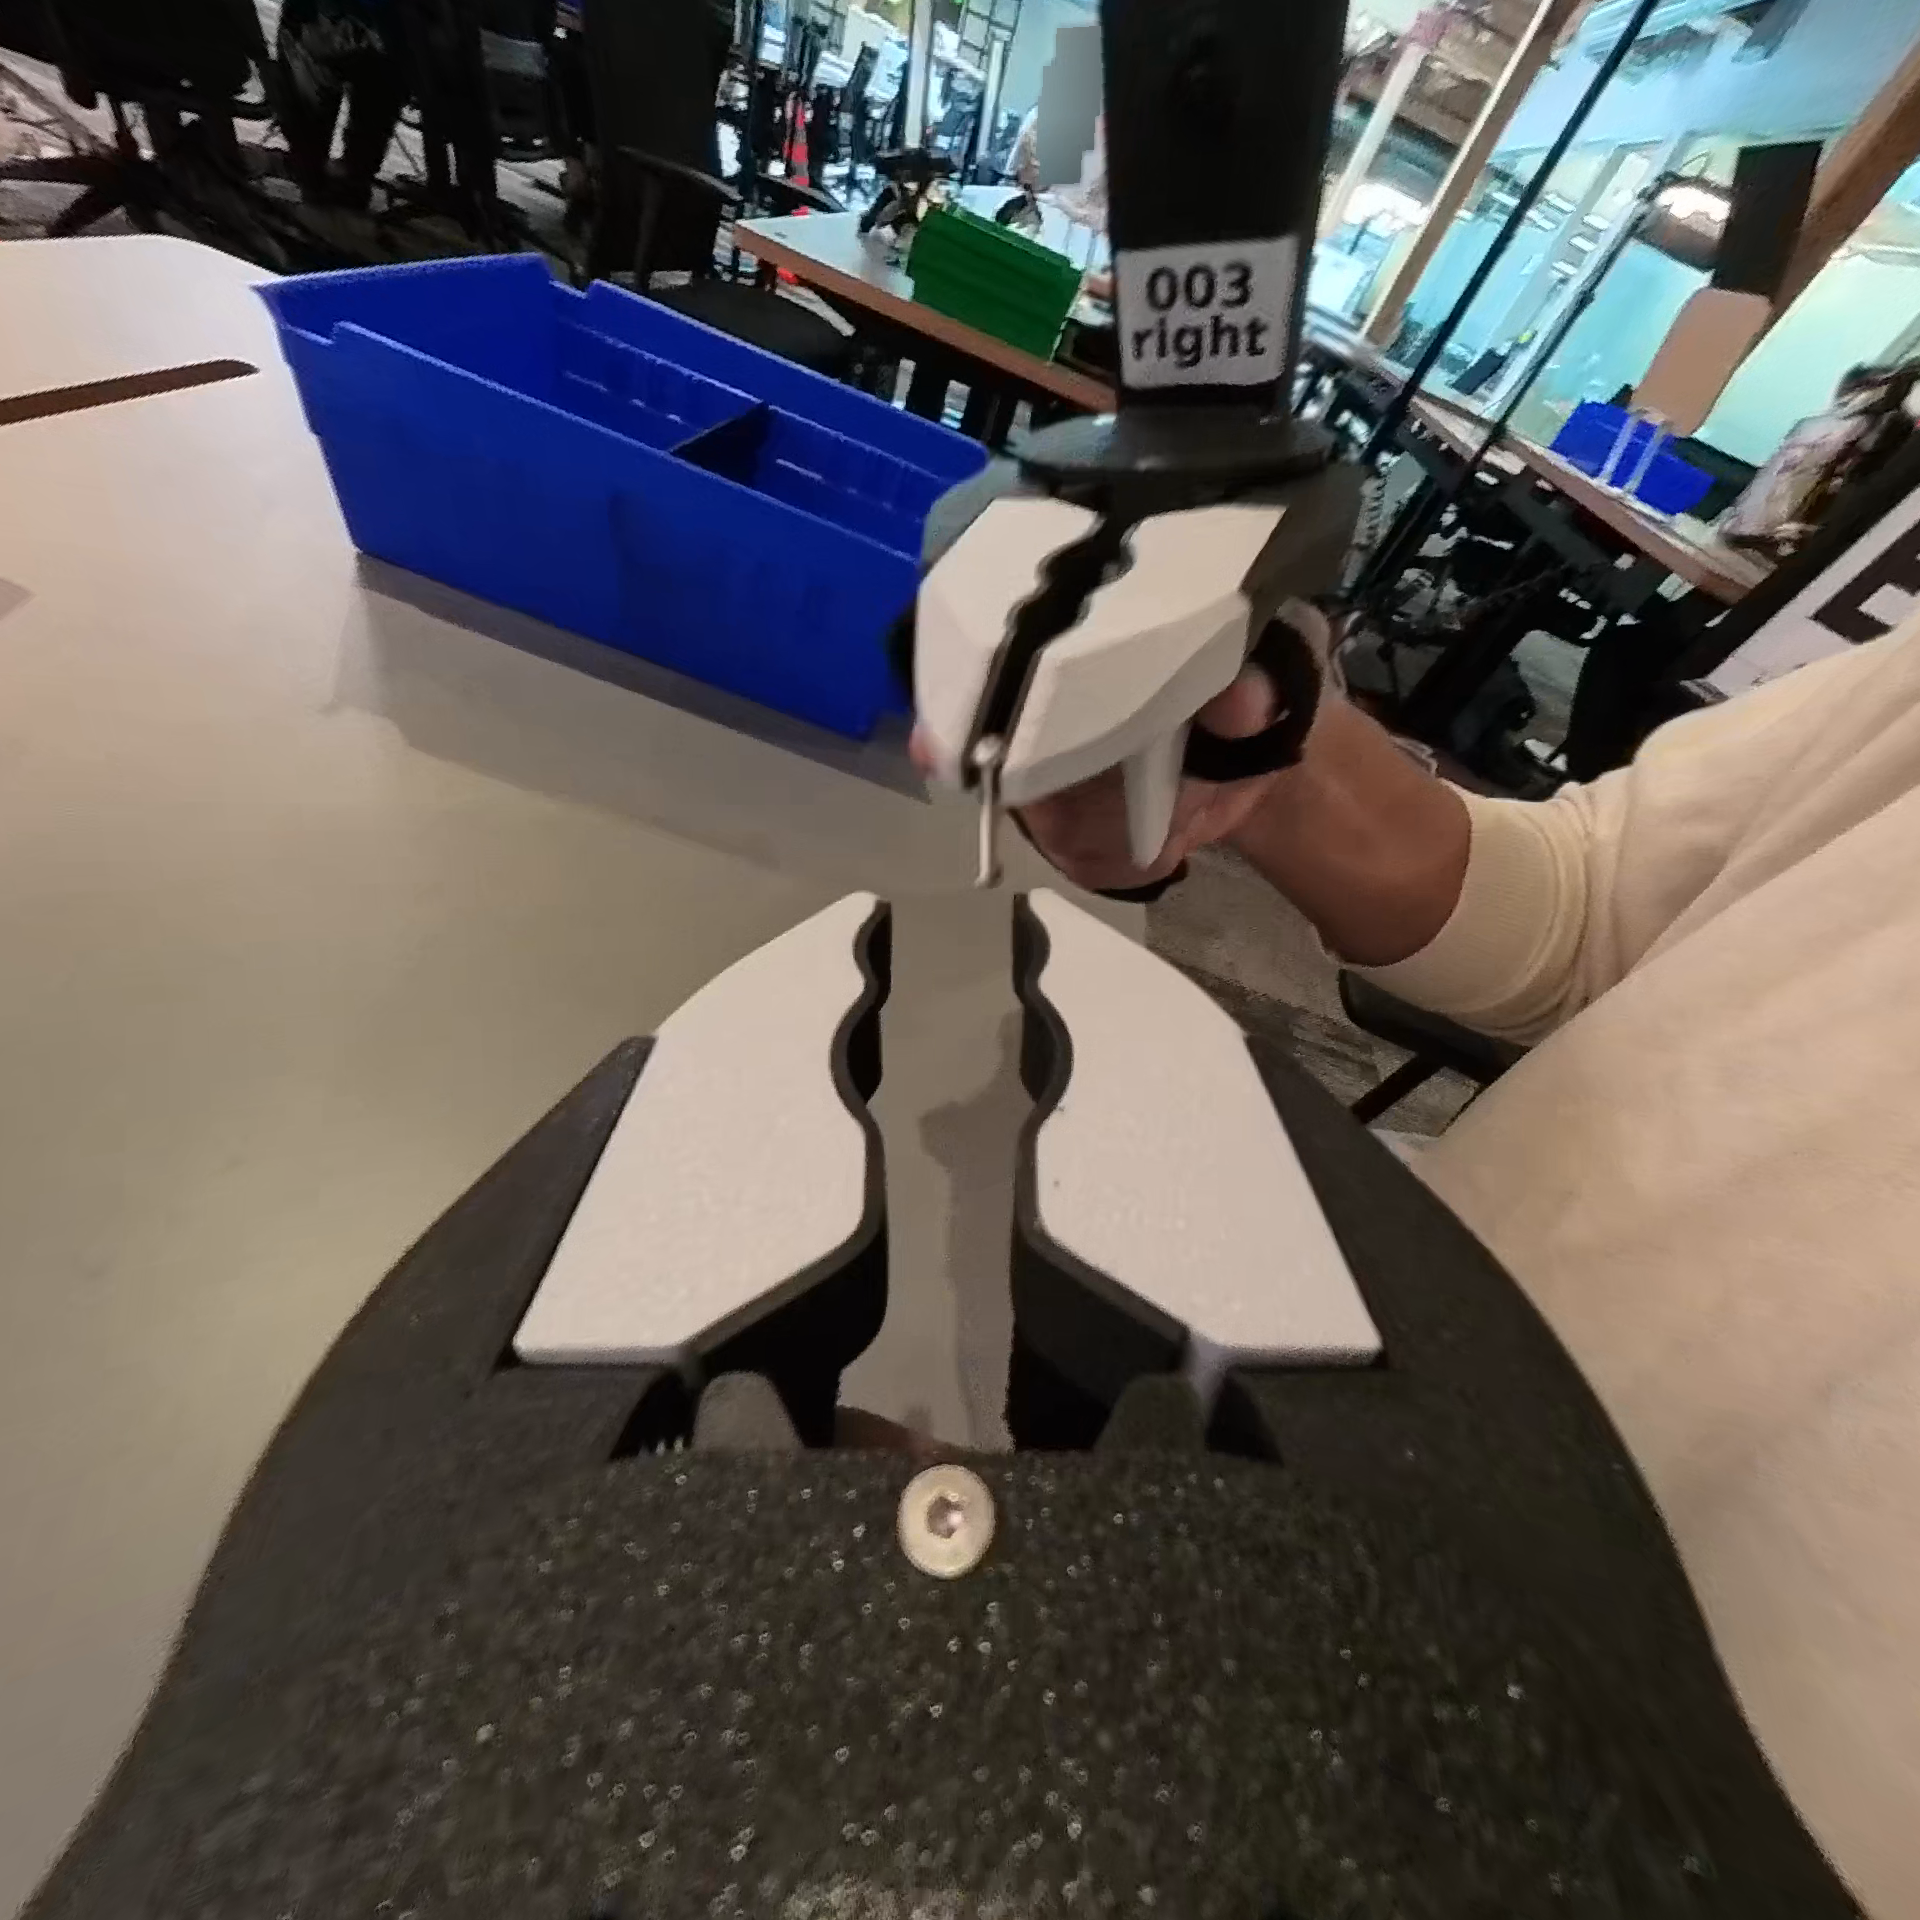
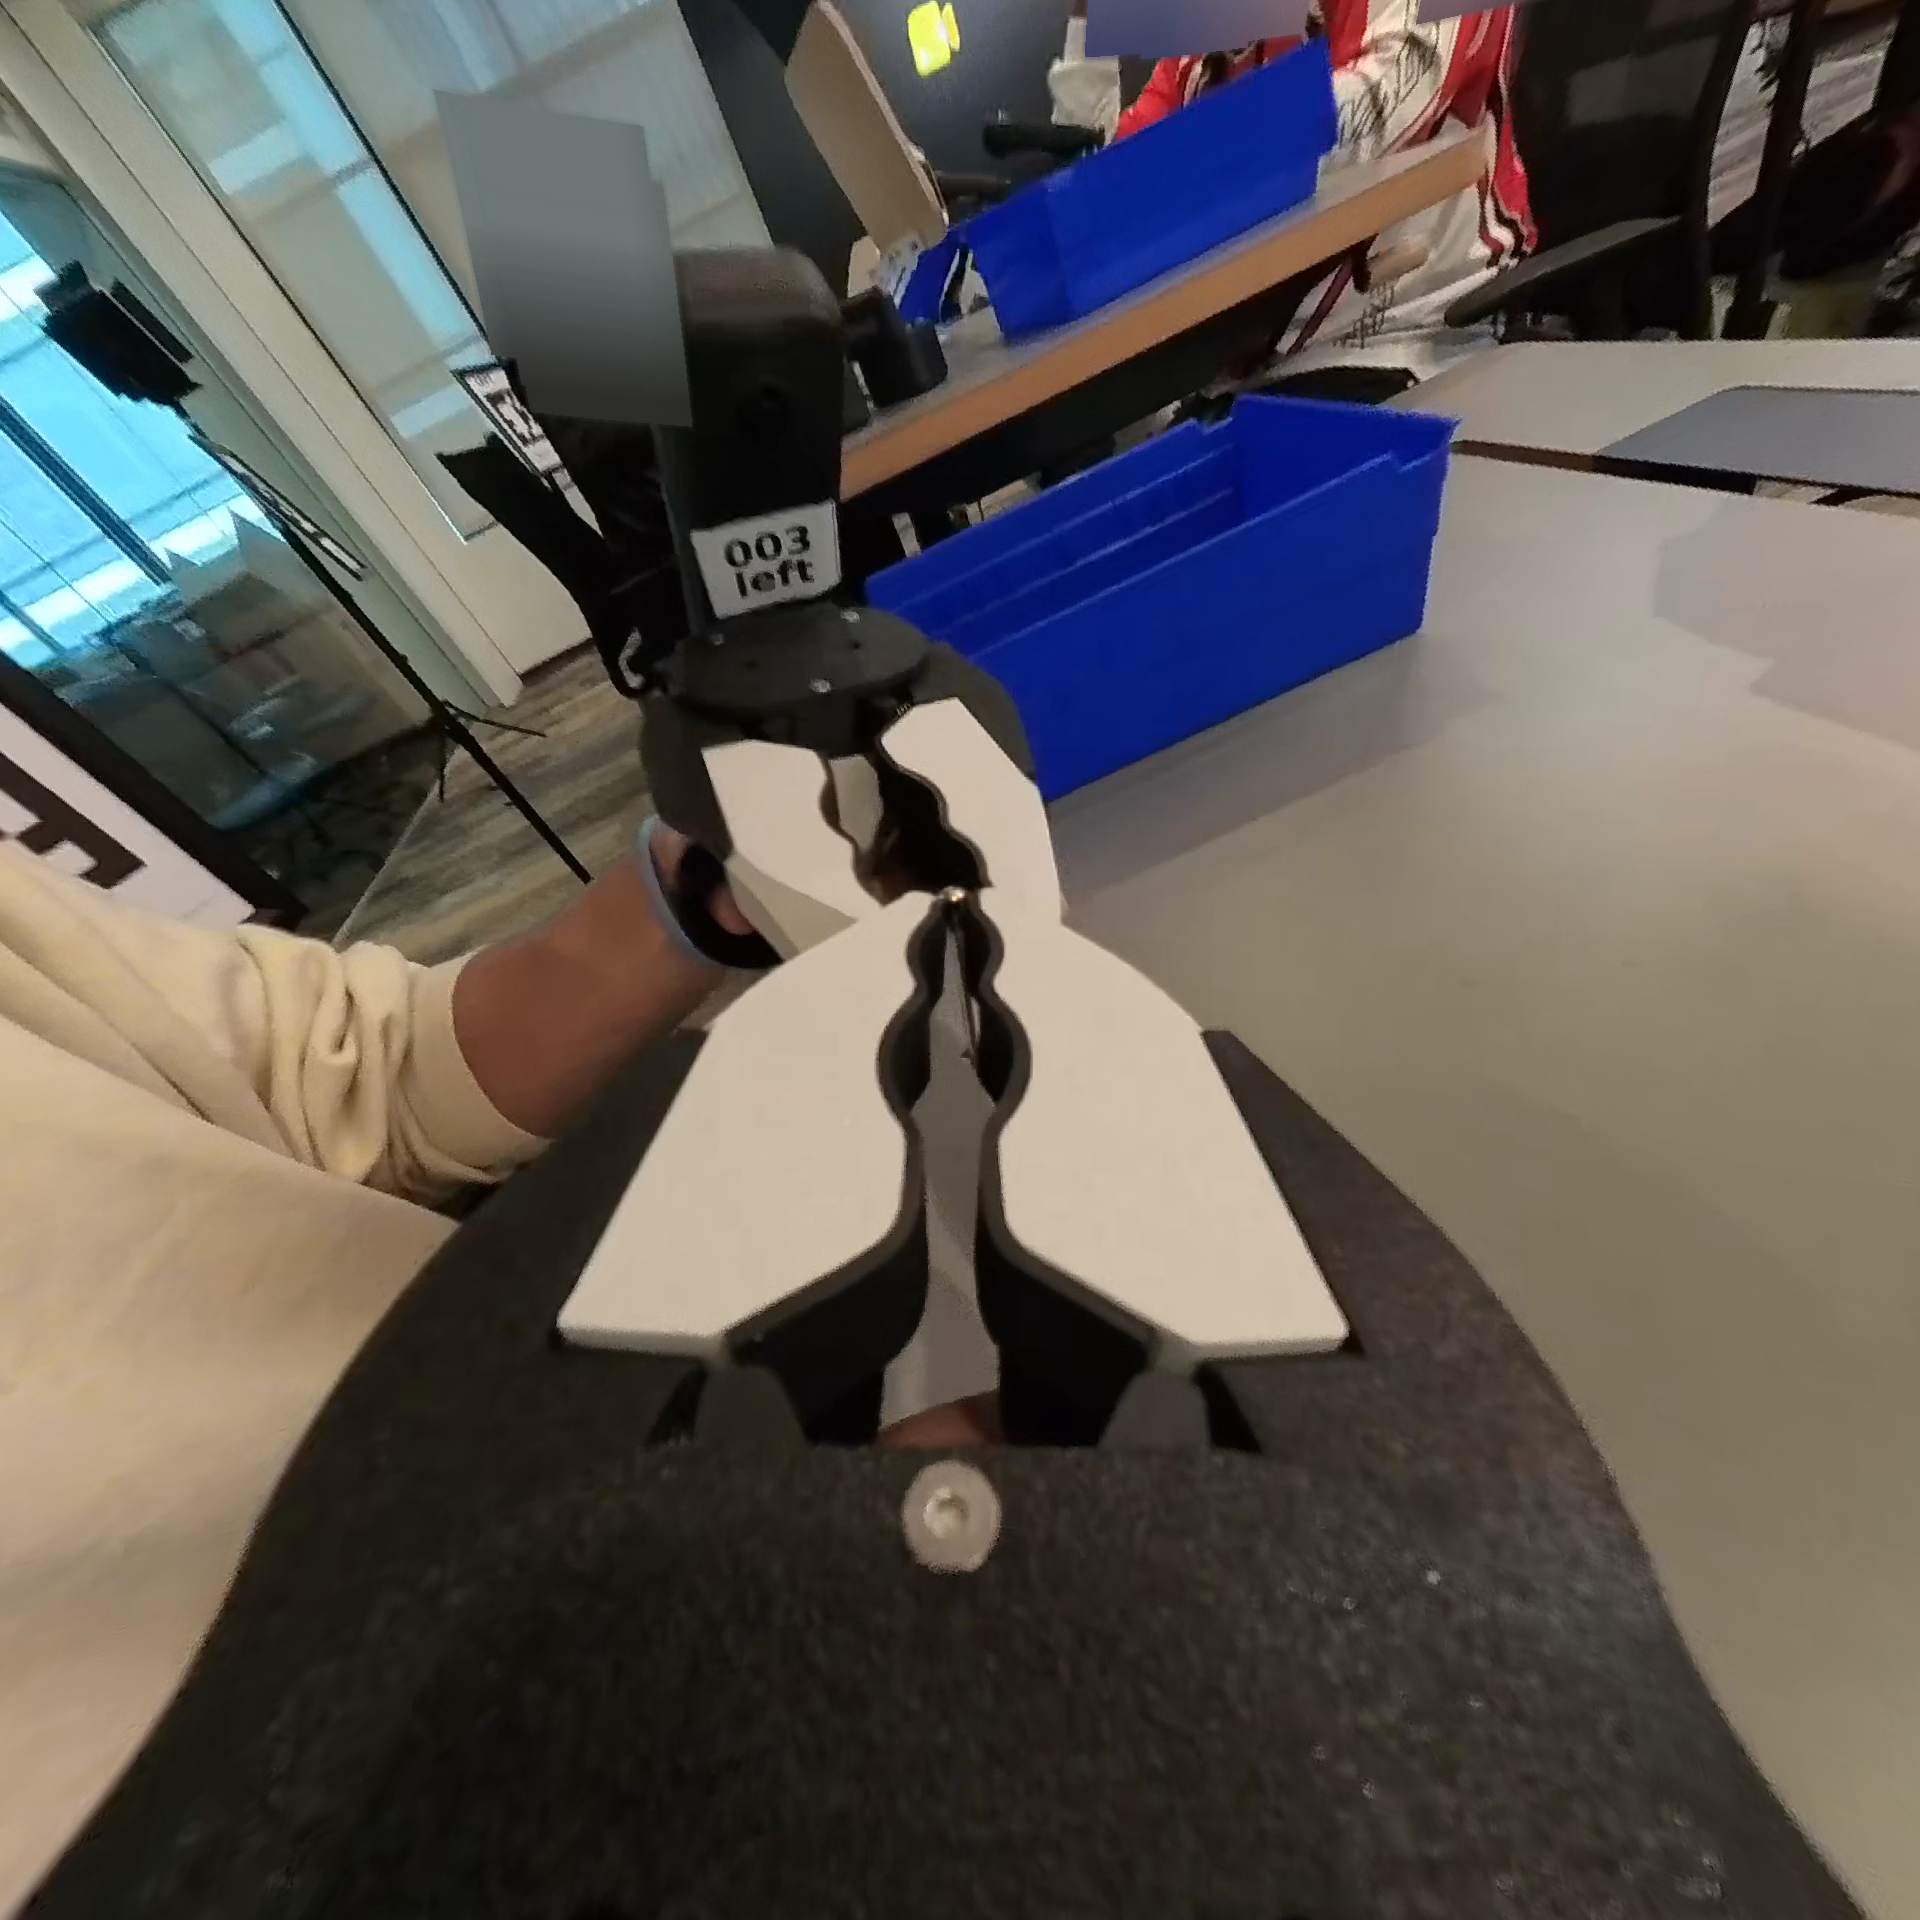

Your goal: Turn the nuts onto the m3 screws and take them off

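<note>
My right gripper (image 2: pixel 948 920) is shut on a thin metal m3 screw (image 2: pixel 964 987) that runs back between its white fingers. In the left wrist view the right gripper (image 1: pixel 982 774) points down, and the screw (image 1: pixel 983 831) hangs below its tips. My left gripper (image 1: pixel 951 920) is open, its tips just below the screw's free end, with only table showing in the gap. In the right wrist view the left gripper (image 2: pixel 935 868) faces me with its jaws apart, close to the screw's head. I see no nut.
A blue divided bin (image 1: pixel 623 499) stands on the pale table (image 1: pixel 312 935) behind the grippers; it also shows in the right wrist view (image 2: pixel 1195 592). The table edge and floor (image 2: pixel 499 821) lie on the person's side. A cream sleeve (image 1: pixel 1610 935) fills the right. My two grippers' fingertips are within a few centimetres of each other.
</note>
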